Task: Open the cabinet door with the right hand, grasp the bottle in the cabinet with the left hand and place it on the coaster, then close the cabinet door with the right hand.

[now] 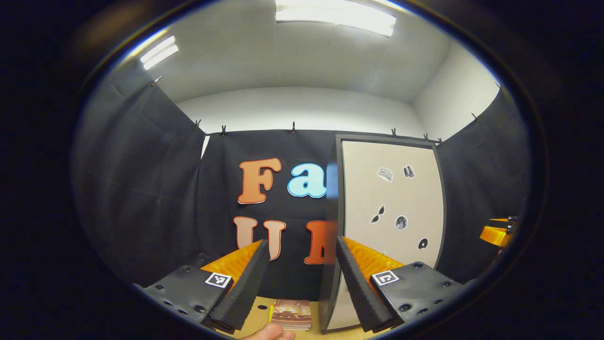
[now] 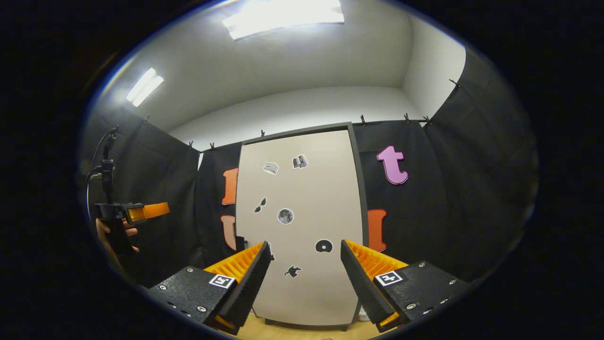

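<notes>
The tall cabinet point(image 2: 302, 226) has a dark frame and a beige door with small stickers, and the door is closed over its inside. It stands straight ahead in the right gripper view and to the right in the left gripper view, cabinet point(image 1: 391, 208). My right gripper point(image 2: 306, 245) is open, facing the door from a short distance. Also open and holding nothing, my left gripper point(image 1: 302, 245) points at the booth wall left of the cabinet. A square coaster point(image 1: 291, 315) with a reddish picture lies on the table below the left gripper's fingers.
The wooden table point(image 1: 257, 311) carries the cabinet and coaster. A fingertip point(image 1: 271, 334) shows at the bottom edge. A hand point(image 2: 115, 233) holds the left gripper point(image 2: 137, 211) at the far left of the right gripper view. Black cloth walls close the booth.
</notes>
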A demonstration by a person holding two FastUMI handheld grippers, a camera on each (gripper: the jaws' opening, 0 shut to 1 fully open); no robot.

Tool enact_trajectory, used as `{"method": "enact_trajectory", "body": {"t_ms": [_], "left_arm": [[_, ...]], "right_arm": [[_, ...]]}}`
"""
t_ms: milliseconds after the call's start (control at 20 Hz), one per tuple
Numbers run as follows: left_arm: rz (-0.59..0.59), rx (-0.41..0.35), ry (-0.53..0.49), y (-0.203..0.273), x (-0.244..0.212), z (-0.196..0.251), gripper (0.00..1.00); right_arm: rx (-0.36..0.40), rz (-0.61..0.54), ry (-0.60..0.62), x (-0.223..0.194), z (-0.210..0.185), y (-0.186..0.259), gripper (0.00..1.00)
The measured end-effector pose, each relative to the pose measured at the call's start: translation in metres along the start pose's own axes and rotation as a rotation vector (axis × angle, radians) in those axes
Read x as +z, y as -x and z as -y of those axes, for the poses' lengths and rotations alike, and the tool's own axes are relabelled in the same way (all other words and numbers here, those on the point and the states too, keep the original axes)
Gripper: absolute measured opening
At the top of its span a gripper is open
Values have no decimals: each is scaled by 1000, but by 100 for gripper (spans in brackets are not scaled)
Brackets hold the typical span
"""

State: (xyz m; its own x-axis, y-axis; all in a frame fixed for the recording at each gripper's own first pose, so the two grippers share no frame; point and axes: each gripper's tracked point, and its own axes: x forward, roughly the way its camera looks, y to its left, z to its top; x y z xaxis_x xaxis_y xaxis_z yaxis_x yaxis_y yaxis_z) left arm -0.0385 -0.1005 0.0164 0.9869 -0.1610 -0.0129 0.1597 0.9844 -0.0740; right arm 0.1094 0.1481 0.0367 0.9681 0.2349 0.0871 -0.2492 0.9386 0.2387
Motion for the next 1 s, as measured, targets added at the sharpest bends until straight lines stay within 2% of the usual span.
{"method": "enact_trajectory", "body": {"t_ms": [200, 450, 550, 700, 1000], "left_arm": [[80, 3, -78, 22, 5, 1, 92], [97, -33, -84, 31, 8, 12, 92], [108, -12, -81, 33, 10, 3, 93], [110, 14, -63, 33, 6, -11, 93], [108, 49, -57, 33, 2, -32, 93]], "right_arm": [[32, 47, 25, -13, -15, -2, 92], [31, 65, 60, -9, -22, -9, 92], [33, 89, 71, -3, -25, -7, 92], [-8, 92, 106, -9, -20, -9, 92], [-6, 92, 130, -9, -28, -16, 93]]}}
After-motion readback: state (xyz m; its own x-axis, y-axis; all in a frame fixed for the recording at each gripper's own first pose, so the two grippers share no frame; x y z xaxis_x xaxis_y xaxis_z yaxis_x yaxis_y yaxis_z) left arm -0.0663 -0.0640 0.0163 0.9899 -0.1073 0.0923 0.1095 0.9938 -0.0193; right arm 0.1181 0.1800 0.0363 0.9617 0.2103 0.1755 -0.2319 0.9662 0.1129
